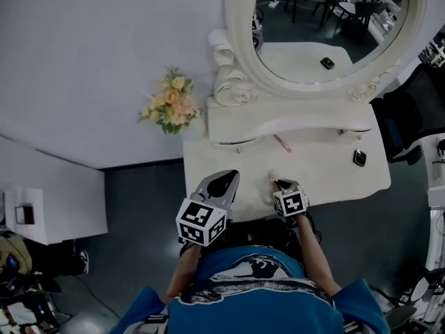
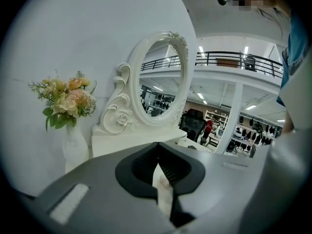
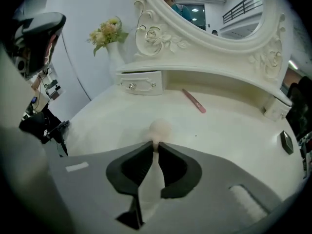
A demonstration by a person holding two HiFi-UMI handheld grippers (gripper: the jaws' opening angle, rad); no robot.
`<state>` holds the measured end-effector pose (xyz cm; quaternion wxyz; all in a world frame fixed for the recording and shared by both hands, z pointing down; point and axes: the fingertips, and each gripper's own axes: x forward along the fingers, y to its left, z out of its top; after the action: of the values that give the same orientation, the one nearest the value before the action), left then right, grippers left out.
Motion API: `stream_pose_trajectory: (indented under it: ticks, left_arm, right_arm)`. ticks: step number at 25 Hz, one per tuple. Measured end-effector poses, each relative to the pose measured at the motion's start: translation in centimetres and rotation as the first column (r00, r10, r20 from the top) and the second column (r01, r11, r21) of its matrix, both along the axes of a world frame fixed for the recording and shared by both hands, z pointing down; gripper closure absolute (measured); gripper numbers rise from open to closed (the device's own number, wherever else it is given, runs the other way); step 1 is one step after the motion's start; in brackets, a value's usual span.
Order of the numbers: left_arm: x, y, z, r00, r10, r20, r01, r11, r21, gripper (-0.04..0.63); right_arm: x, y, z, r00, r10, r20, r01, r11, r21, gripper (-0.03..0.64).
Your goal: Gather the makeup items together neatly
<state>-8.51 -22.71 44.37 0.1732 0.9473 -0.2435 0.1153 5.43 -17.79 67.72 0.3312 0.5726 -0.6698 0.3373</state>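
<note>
White counter (image 1: 334, 176) with big oval mirror (image 1: 334, 26) at the back and a flower vase (image 1: 172, 106) at its left corner. My left tool (image 1: 228, 177) hovers over the near edge, clenched, nothing in it (only bare counter shows through the slit). My right tool (image 3: 155, 143) tips down onto the counter's near middle, pinched on the near end of a pale round makeup sponge (image 3: 160, 128). Pink stick (image 3: 194, 100) lies further back under the mirror shelf. Small dark compact (image 1: 359, 158) sits well apart, far right.
</note>
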Motion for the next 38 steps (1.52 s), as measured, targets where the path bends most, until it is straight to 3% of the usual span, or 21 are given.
stream_pose_trajectory:
  ticks: [7,14,20,28,34,38]
  left_arm:
    - [0.6,0.4,0.2,1.000,0.003,-0.005,-0.003,1.000,-0.017,0.580]
    - [1.6,0.2,1.2,0.997,-0.070,0.024,0.071,0.996,-0.058,0.580]
    - [6.7,1.1,0.7,0.995,-0.095,0.003,0.095,0.993,-0.072,0.580]
    - [13.5,3.6,1.1,0.994,-0.097,0.042,0.099,0.994,-0.048,0.581]
    - [15.5,4.0,1.5,0.980,-0.195,0.048,0.198,0.979,-0.048,0.580]
    - [16.3,4.6,1.9,0.969,-0.240,0.059,0.243,0.969,-0.053,0.581]
  right_arm:
    - [0.2,0.3,-0.8,1.000,-0.008,-0.012,0.008,1.000,0.005,0.577]
    - [1.7,0.2,-2.1,0.997,-0.076,0.014,0.075,0.997,0.012,0.581]
    - [7.5,1.5,-3.4,0.995,-0.105,-0.004,0.105,0.994,0.022,0.581]
    - [15.6,2.5,-3.0,0.988,-0.151,-0.040,0.150,0.989,-0.013,0.581]
    - [17.6,2.6,-1.4,0.971,-0.240,-0.019,0.239,0.970,-0.043,0.581]
    - [17.8,2.3,-1.1,0.962,-0.268,0.043,0.270,0.962,-0.030,0.577]
